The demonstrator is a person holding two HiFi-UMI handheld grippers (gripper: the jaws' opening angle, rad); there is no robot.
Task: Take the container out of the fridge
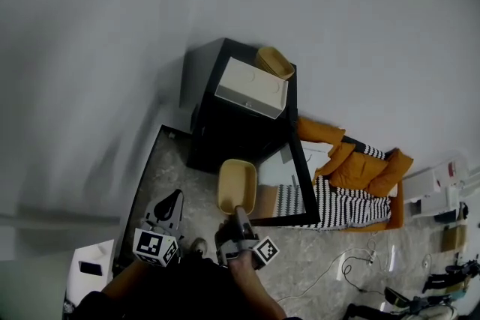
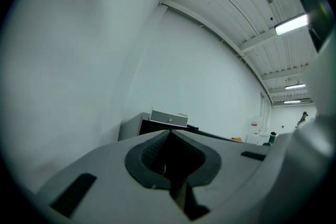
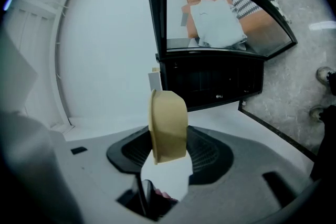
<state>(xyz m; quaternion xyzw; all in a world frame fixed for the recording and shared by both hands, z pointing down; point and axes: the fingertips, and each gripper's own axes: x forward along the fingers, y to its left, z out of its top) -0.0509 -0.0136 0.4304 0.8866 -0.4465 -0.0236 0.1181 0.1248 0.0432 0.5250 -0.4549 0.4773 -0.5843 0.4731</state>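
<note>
Container (image 3: 168,123), tan smooth rounded-rect tub, gripped edge-on in R tool (image 3: 170,150); L tool (image 2: 170,135) closed, empty.

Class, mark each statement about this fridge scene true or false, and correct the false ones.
1. The right gripper holds a tan container. True.
2. The fridge has its door closed. False: the door stands open.
3. The left gripper grips a container. False: its jaws are together with nothing between them.
4. A white box sits on top of the fridge. True.
</note>
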